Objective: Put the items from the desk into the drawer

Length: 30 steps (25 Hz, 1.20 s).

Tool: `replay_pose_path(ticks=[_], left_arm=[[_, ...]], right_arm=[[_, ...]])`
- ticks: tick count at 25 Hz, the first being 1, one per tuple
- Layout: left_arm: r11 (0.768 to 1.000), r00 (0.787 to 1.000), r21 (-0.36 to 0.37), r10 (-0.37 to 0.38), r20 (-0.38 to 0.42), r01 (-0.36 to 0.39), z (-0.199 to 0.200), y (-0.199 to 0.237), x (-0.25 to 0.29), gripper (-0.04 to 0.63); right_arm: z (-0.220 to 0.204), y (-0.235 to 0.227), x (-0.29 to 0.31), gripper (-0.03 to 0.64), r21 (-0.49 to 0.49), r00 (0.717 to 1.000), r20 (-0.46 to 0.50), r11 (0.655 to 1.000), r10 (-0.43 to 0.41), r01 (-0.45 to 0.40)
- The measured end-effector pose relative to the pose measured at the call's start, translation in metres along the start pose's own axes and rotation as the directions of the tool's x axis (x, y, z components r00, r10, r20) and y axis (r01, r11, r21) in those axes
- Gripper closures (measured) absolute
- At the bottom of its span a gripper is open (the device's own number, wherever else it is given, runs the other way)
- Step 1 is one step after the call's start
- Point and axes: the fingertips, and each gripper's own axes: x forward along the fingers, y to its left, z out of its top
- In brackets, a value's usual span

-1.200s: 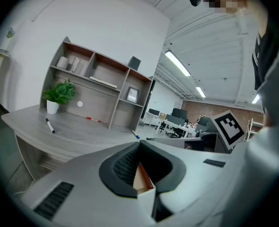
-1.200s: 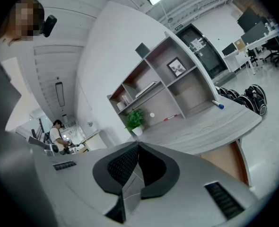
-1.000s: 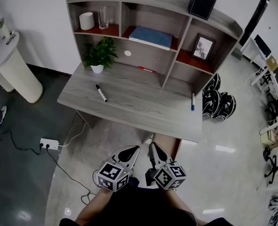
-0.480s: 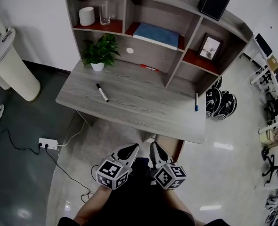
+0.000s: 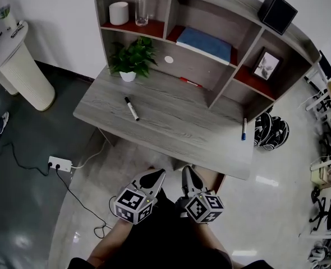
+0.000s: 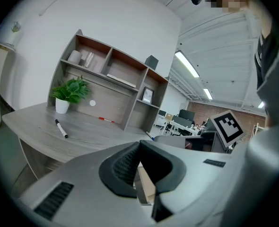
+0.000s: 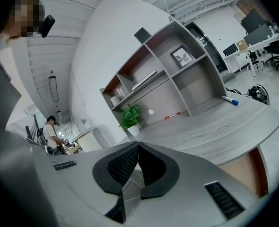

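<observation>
In front of me I see a grey wood-grain counter (image 5: 171, 125), a white marker (image 5: 132, 109) capped black, a blue marker (image 5: 244, 129), a red pen (image 5: 190, 83), a green plant (image 5: 134, 56) in a white pot (image 5: 128, 76), and a blue book (image 5: 208, 42).

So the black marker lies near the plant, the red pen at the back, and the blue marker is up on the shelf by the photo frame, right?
Not quite: the blue marker is not on the shelf; it lies on the desk top near its right end, as the head view shows. The rest holds.
</observation>
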Motion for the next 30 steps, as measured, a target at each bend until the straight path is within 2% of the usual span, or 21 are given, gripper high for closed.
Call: replay_pose_path(ticks=[5,19,26,30], left_arm=[[0.999,0.999,-0.001,0.032,-0.012,-0.032,0.006,0.032,0.007,0.572],[0.99,0.989,-0.029,0.14,-0.042,-0.141,0.048,0.141,0.039,0.572],[0.974,0.974,-0.042,0.22,-0.055,-0.222,0.06,0.191,0.049,0.571],[0.961,0.961,-0.053,0.265,-0.081,-0.27,0.057,0.217,0.051,0.571]], right_arm=[[0.003,0.003,0.035,0.591,0.007,1.0,-0.019,1.0,-0.003,0.003],[0.005,0.02,0.164,0.591,-0.075,0.989,-0.146,0.997,0.006,-0.017],[0.001,0.038,0.225,0.591,-0.15,0.965,-0.258,0.985,0.049,-0.09],[-0.012,0.047,0.256,0.588,-0.17,0.94,-0.333,0.975,0.077,-0.14]])
